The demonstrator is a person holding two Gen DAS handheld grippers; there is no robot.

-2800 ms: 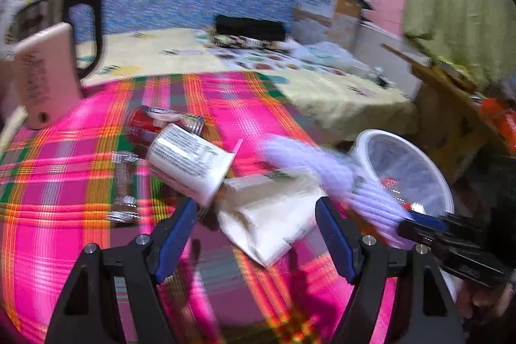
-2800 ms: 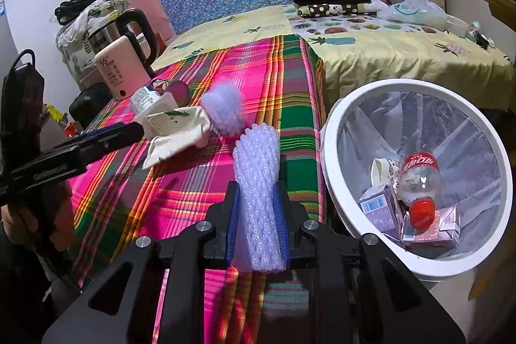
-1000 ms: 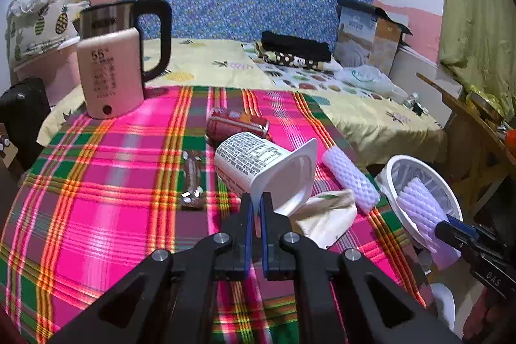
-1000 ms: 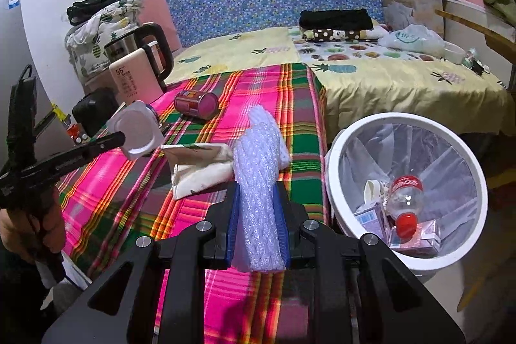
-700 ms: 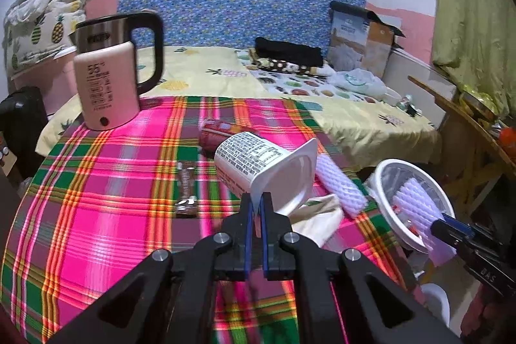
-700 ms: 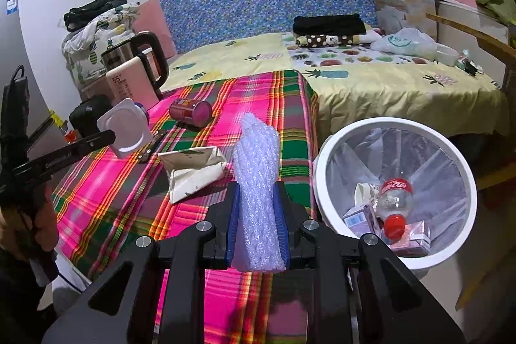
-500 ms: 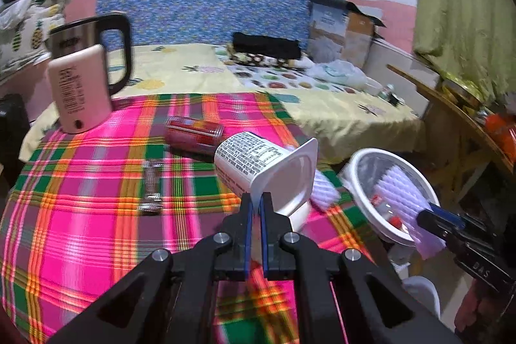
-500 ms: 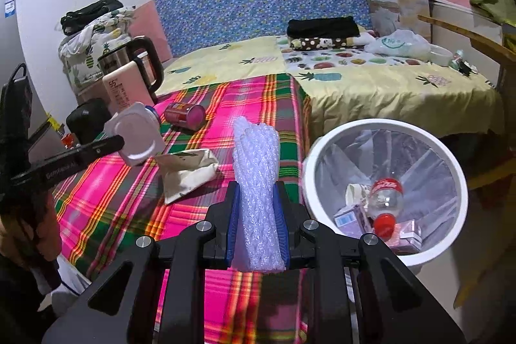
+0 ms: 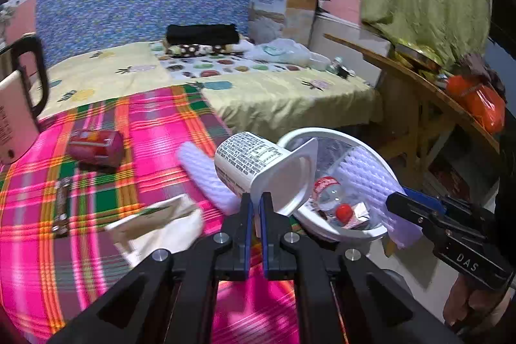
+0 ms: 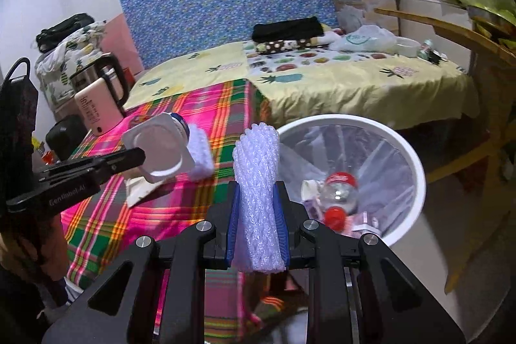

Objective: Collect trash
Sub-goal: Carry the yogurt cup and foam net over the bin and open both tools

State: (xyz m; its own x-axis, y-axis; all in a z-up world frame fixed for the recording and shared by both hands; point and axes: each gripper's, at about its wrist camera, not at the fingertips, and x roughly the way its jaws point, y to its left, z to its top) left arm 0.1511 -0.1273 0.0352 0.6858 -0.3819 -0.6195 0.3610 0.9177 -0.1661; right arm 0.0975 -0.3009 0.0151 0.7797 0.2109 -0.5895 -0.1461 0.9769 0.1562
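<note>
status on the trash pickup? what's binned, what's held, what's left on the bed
Binned: a bottle and cartons lie in the bin. In hand: left gripper pinches the yogurt cup; right gripper clamps a foam net. Left on the blanket: red can, second foam net, paper bag, dark wrapper.

cup (image 9: 254,162): smooth white plastic, printed
sleeve (image 10: 258,179): foam net, knobbly
bin (image 10: 416,170): glossy plastic, thin film liner
cloth (image 9: 145,131): woven plaid
can (image 9: 96,147): shiny metal

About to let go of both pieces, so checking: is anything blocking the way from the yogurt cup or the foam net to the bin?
Nothing visible does. The white bin is open-topped, the left gripper holds the yogurt cup near its rim, and the right gripper's foam net is beside it.
</note>
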